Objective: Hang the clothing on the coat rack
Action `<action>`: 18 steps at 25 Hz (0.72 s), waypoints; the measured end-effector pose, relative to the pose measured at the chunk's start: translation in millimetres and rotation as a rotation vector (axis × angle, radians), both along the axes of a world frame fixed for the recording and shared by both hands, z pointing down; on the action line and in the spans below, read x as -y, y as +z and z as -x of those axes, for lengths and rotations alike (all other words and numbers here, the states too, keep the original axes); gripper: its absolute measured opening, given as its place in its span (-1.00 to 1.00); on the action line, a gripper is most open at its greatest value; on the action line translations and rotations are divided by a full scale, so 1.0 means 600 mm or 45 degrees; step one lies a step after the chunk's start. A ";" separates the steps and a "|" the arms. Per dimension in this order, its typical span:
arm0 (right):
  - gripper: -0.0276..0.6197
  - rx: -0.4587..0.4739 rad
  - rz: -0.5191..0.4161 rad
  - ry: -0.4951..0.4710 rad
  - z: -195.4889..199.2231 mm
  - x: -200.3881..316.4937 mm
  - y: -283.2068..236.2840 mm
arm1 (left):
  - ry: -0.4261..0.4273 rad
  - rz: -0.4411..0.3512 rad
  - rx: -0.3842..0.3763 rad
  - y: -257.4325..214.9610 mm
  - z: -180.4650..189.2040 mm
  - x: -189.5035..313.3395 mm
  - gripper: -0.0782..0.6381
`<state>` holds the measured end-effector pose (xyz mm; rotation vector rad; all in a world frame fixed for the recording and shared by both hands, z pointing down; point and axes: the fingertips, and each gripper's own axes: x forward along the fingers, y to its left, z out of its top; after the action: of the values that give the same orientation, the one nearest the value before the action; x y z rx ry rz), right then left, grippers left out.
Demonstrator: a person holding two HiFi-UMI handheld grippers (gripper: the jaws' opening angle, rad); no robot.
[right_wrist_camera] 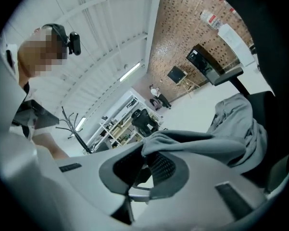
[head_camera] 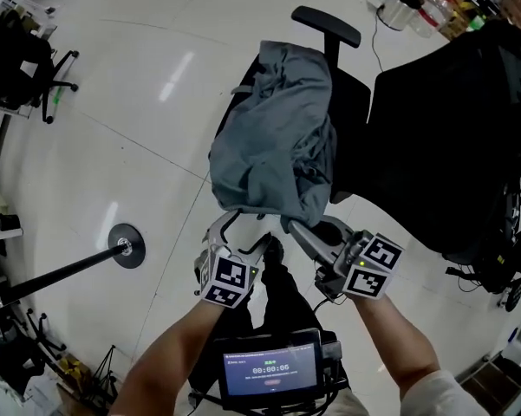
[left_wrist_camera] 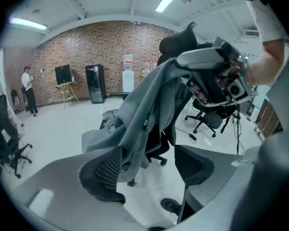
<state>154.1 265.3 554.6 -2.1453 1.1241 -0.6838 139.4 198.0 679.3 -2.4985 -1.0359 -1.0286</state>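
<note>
Clothing (head_camera: 273,137), a grey jacket-like garment, hung in a bunched fold from the right tool (right_wrist_camera: 146,170), whose two jaws were closed tight on a ridge of fabric near its upper edge. From that pinch the cloth sloped down toward the black office chair (head_camera: 351,102). Its lower part looked to be lying over the chair's seat and back, so the garment was only partly clear of it. The left tool (left_wrist_camera: 149,170) stood with its jaws wide apart and gripped nothing. A hanging edge of the clothing lay just beside the ribbed pad of one jaw, perhaps brushing it, but the other pad was well apart from the cloth and nothing was pressed between them. Both tools sat near each other, low in the head view, just under the garment's nearer hem.

The coat rack (head_camera: 126,247) stood on the pale floor (head_camera: 156,128) to the person's left, well apart from the chair, its round base and dark pole plain to see. Whether its hooks carried anything could not be made out.

By the look of it, the task was at an early stage. One tool had made the pick-up, while the carry across to the rack and the hooking of the garment over a peg were left to do. The open left tool seemed placed to take a second hold, which would help spread the garment before hanging.
</note>
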 end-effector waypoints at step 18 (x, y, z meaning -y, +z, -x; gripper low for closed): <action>-0.83 -0.205 -0.209 0.013 -0.054 0.013 -0.221 | 0.046 -0.014 -0.369 -0.131 -0.206 -0.018 -0.77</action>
<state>186.4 257.8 421.8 -2.0930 1.2078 -0.4044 263.0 208.8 600.4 -2.5132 -0.9780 -0.6340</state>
